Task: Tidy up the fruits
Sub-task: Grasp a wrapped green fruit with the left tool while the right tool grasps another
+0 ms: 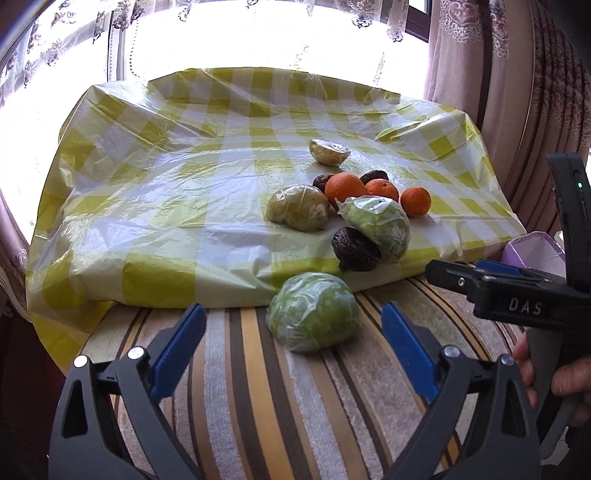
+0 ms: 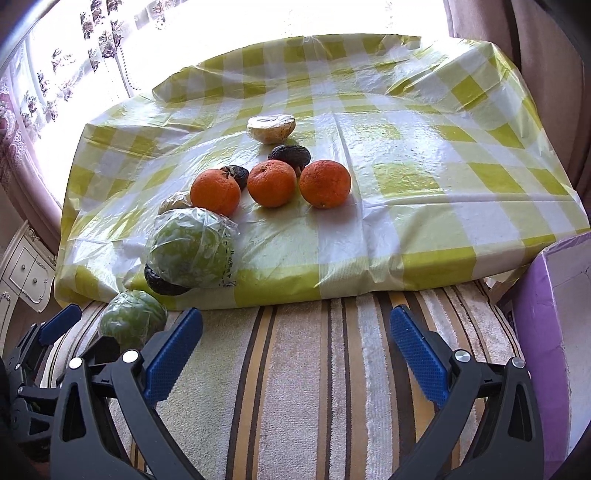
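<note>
Fruits lie in a cluster while both claws hang open

Fruits sit ahead of two spread claws. The left claw [image 1: 293, 332] is wide open and holds nothing; a plastic-wrapped green fruit [image 1: 313, 312] rests on the striped cloth [image 1: 236, 387] just beyond its blue pads, between them but not touching. The right claw [image 2: 295, 338] is equally wide open and empty, with only striped cloth between its pads. In the left view, the person's right hand [image 1: 554, 373] grips that claw's handle at the right edge. A purple box [image 2: 546, 332] stands close on the right. Beyond the striped cloth, a raised surface under a yellow-checked plastic cover [image 2: 424, 206] carries the rest: a second wrapped green fruit [image 2: 192, 253] leaning on a dark wrinkled fruit [image 2: 160, 284] at the front edge, then three oranges [image 2: 271, 182] in a row, two more dark fruits behind them, and farthest back a wrapped pale halved fruit [image 2: 271, 127]. Bright curtained windows [image 1: 258, 33] lie behind.
</note>
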`<state>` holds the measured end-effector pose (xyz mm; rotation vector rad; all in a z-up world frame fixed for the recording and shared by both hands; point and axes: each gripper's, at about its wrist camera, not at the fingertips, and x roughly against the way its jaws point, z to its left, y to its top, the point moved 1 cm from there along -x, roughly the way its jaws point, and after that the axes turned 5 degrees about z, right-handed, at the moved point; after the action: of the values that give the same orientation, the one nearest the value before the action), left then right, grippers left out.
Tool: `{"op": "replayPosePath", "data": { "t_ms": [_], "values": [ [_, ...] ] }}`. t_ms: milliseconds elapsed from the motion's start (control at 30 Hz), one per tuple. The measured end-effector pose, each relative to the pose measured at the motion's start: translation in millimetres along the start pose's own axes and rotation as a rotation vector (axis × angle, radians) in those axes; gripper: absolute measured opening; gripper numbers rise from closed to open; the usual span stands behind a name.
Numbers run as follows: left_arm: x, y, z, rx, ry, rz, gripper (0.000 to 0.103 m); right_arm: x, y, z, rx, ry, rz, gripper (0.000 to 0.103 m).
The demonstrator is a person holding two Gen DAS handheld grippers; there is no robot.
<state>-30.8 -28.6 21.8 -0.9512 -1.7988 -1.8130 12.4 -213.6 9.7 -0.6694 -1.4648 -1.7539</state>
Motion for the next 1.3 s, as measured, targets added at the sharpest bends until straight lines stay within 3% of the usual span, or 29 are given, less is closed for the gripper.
{"op": "replayPosePath", "data": {
  "t_ms": [267, 667, 867, 967, 1100, 1300],
  "values": [
    [-15, 3, -8, -0.018, -0.066, 0.082, 0.065, 10, 14, 28, 0.138, 0.066, -0.054, 0.099],
    [-25, 5, 0, 0.028, -0.073, 0.123, 0.06, -20, 40, 56, 0.129, 0.16, 0.05, 0.097],
    [-22, 4, -1, 0.029, -0.077, 0.109, 0.059, -32, 44, 57, 0.106, 0.197, 0.09, 0.082],
    [-21, 4, -1, 0.029, -0.078, 0.103, 0.059, -36, 41, 56, 0.101, 0.234, 0.114, 0.067],
    [-18, 4, -1, 0.031, -0.076, 0.096, 0.059, -28, 39, 57, 0.122, 0.227, 0.084, 0.059],
    [-14, 5, 0, 0.038, -0.069, 0.081, 0.058, -21, 34, 50, 0.114, 0.198, 0.063, 0.059]
  ]
}}
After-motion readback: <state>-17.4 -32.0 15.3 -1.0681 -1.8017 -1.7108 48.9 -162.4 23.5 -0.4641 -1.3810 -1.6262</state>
